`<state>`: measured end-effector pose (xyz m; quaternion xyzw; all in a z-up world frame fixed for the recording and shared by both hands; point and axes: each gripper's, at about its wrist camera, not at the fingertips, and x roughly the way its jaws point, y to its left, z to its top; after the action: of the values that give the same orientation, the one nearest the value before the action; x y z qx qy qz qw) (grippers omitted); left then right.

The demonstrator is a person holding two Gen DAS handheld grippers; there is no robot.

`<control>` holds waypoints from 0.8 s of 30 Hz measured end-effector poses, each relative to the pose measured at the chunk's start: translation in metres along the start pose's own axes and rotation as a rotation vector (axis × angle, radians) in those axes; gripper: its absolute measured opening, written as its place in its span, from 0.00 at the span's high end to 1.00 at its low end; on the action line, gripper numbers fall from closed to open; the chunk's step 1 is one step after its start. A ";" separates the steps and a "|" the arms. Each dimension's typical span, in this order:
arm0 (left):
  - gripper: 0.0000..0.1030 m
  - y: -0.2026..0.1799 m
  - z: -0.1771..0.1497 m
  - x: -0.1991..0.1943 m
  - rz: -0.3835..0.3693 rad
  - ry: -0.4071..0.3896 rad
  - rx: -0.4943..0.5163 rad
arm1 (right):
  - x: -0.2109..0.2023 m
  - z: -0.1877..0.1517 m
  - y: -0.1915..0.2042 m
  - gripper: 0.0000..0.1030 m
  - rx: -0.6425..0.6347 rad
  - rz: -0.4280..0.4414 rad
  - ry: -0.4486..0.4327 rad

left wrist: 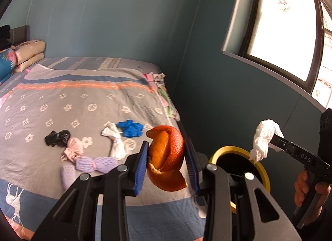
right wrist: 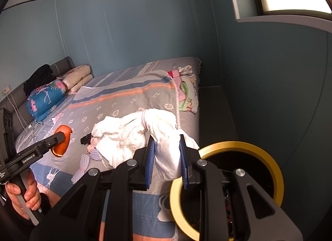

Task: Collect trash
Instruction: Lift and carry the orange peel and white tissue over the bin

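Orange peel [left wrist: 166,158] and tissue [right wrist: 166,149] clamped near bin rim [right wrist: 228,145].

White lettering "GenRoboLAI" runs along the black body of the left tool [right wrist: 62,137], down at nine o'clock in the right wrist view, with more small print near the picture's edge too tiny to read. Over in the left wrist view, at about four o'clock, pale letters "DAS" sit on the black body of the right tool [left wrist: 271,144], and that's all that can be read.
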<state>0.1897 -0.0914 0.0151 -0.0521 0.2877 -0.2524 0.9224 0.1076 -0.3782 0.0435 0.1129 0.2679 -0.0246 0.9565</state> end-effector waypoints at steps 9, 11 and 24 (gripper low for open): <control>0.68 -0.042 0.000 0.029 -0.056 0.041 0.043 | -0.009 -0.003 -0.038 0.79 0.074 -0.062 -0.001; 0.68 -0.052 -0.002 0.036 -0.072 0.050 0.051 | -0.009 -0.005 -0.051 0.79 0.096 -0.080 0.002; 0.68 -0.114 -0.028 0.085 -0.181 0.140 0.080 | -0.006 -0.019 -0.109 0.79 0.188 -0.174 0.043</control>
<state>0.1843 -0.2313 -0.0233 -0.0232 0.3354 -0.3488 0.8748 0.0814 -0.4800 0.0087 0.1791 0.2939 -0.1301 0.9298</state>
